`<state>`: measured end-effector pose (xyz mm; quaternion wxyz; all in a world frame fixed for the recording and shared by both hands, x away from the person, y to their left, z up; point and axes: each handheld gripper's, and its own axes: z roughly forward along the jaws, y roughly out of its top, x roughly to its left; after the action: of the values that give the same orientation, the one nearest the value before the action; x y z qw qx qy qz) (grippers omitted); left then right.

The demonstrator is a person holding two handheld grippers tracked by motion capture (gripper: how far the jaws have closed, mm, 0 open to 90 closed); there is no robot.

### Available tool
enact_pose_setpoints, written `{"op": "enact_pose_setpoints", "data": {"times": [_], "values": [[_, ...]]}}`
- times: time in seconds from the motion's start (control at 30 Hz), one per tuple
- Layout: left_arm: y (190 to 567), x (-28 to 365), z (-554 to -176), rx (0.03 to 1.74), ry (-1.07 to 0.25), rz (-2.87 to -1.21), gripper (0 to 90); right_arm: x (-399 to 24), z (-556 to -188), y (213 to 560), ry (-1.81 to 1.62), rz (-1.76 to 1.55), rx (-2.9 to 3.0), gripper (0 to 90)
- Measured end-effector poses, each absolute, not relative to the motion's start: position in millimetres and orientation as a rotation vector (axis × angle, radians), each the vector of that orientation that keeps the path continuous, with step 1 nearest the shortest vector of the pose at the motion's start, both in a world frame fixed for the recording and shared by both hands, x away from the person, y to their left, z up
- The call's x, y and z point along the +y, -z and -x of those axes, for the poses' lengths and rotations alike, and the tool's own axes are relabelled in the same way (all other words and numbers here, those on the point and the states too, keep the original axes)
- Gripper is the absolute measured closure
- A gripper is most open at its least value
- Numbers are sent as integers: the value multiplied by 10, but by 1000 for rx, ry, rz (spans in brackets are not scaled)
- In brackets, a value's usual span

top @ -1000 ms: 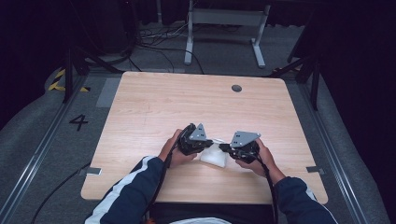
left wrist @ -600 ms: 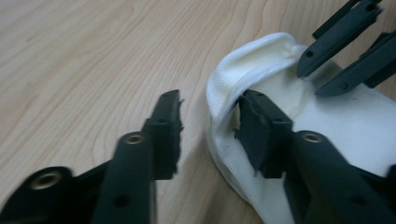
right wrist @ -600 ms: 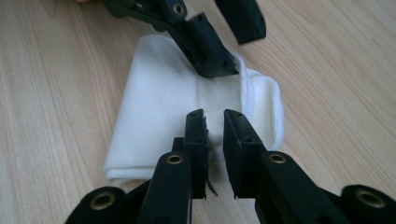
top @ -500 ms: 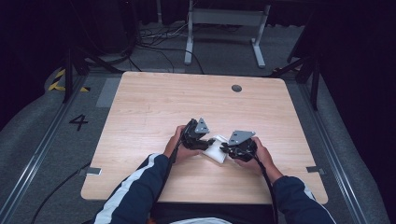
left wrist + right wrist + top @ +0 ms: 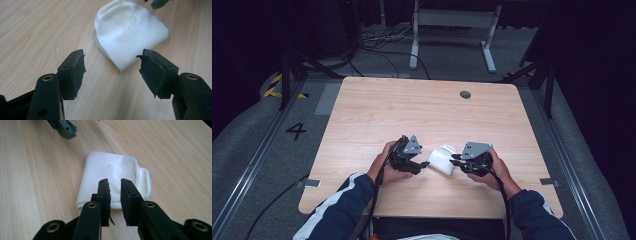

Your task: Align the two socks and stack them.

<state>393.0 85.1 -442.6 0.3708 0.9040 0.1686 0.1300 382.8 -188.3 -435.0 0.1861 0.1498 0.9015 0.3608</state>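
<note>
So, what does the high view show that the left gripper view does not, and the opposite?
The high view takes in the whole table, the person's striped sleeve, the floor mark 4 and the right hand-held gripper, whose jaws have just been opening slightly. The left gripper view gives close detail. The left hand-held gripper has just been opening, its jaws are apart with nothing between them, and its pads look worn. Both show the folded white cloth lying on the wood.
</note>
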Motion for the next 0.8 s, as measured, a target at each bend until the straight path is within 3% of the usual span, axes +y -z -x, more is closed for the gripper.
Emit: {"op": "enact_pose_setpoints", "data": {"times": [0.8], "values": [[4587, 1863, -3498, 618, -387, -2386, 287, -2502, -3594, 4348, -992, -501, 2532, 737]]}}
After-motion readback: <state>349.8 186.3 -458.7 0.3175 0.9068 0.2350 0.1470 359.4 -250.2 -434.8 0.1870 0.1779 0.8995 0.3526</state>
